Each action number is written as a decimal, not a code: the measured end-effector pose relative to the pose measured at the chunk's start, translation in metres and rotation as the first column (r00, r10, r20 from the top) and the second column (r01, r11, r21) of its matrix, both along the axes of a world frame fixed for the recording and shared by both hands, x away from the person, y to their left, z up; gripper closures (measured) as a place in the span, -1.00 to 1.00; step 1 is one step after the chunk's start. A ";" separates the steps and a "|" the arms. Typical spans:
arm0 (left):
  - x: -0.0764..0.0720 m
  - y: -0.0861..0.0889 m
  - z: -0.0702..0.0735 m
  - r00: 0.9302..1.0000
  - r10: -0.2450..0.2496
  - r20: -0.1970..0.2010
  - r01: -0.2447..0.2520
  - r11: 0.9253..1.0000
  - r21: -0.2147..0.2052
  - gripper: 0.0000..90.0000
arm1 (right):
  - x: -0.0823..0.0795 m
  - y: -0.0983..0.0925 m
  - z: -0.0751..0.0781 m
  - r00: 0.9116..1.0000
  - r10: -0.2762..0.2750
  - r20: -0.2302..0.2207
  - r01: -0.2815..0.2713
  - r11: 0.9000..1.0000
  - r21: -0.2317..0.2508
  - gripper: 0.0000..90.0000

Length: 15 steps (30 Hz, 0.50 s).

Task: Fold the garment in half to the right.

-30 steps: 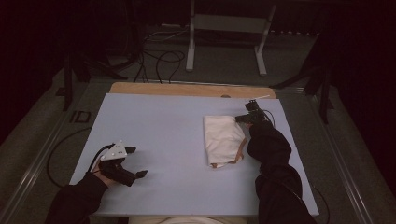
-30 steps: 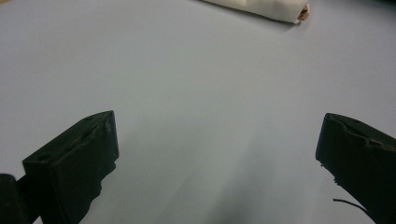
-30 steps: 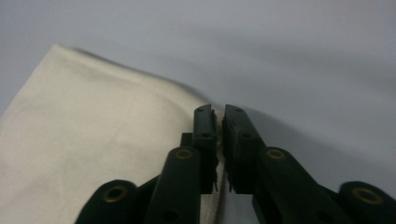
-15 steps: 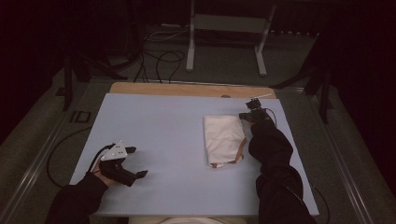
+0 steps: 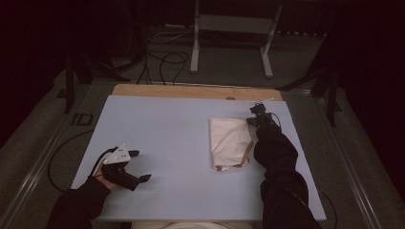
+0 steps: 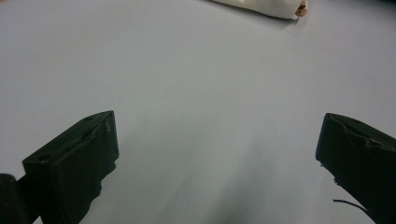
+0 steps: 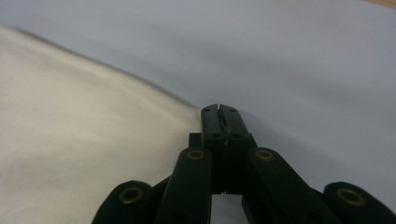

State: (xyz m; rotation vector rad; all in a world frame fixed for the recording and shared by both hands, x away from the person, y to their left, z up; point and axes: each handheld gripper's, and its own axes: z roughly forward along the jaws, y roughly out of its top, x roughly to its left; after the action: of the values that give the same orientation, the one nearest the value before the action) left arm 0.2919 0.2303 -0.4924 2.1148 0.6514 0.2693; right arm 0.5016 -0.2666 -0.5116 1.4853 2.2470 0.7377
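right tool (image 7: 219, 112) pinches soft folded cream cloth (image 7: 84, 140) corner

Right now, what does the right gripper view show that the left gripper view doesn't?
Right gripper view: the right claw, jaws pressed together at the corner of the folded cream cloth, possibly pinching its edge; a strip of wooden table edge at top right.
Left gripper view: the left claw, jaws wide apart with nothing between them; the cloth lies far off, with a tan trim end.
Both: the pale blue-grey table mat and the cloth.

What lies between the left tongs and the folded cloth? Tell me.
Nothing: the high view shows bare table between the open left tongs and the folded cloth.
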 end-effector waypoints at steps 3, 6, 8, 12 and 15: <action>0.000 0.000 0.000 1.000 -0.001 0.001 0.001 1.000 0.001 -0.99 | -0.001 -0.002 0.000 1.000 0.015 -0.001 -0.015 1.000 -0.017 1.00; 0.000 0.000 0.000 1.000 -0.001 -0.001 0.001 1.000 0.005 -0.99 | -0.002 -0.004 0.002 1.000 0.003 0.014 -0.004 1.000 0.016 1.00; 0.000 0.000 0.000 1.000 -0.001 0.001 0.001 1.000 0.005 -0.99 | -0.002 -0.005 0.004 1.000 0.003 0.022 -0.003 1.000 0.020 0.99; 0.000 0.000 0.000 1.000 0.003 0.001 -0.003 1.000 0.000 -0.99 | -0.004 -0.003 0.013 0.999 0.012 0.046 -0.014 0.999 0.039 0.59; 0.000 0.001 0.000 1.000 0.003 0.001 -0.003 1.000 0.002 -0.99 | -0.006 0.000 0.023 0.998 0.031 0.057 -0.036 0.996 0.079 0.08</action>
State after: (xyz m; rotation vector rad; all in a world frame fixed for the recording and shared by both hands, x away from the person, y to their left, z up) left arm 0.2922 0.2308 -0.4921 2.1153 0.6533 0.2728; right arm 0.4959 -0.2667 -0.4887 1.4475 2.2301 0.8778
